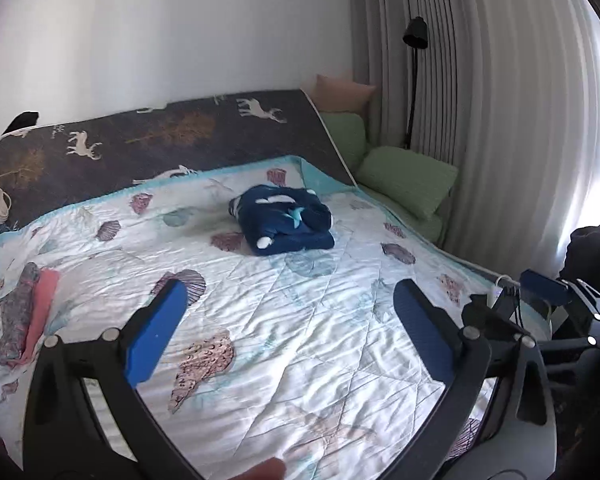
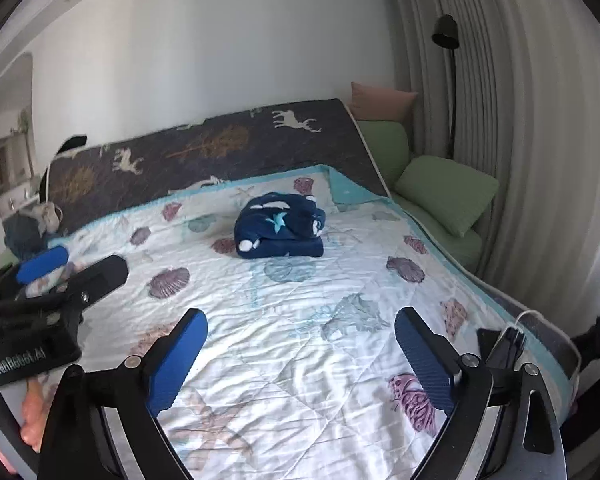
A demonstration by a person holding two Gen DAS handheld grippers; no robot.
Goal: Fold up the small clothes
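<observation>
While both grippers, left and right, tilt slightly downward over the bed, jaws wide apart and empty, the folded navy garment lies mid-quilt well beyond them, its long axis crosswise.
</observation>
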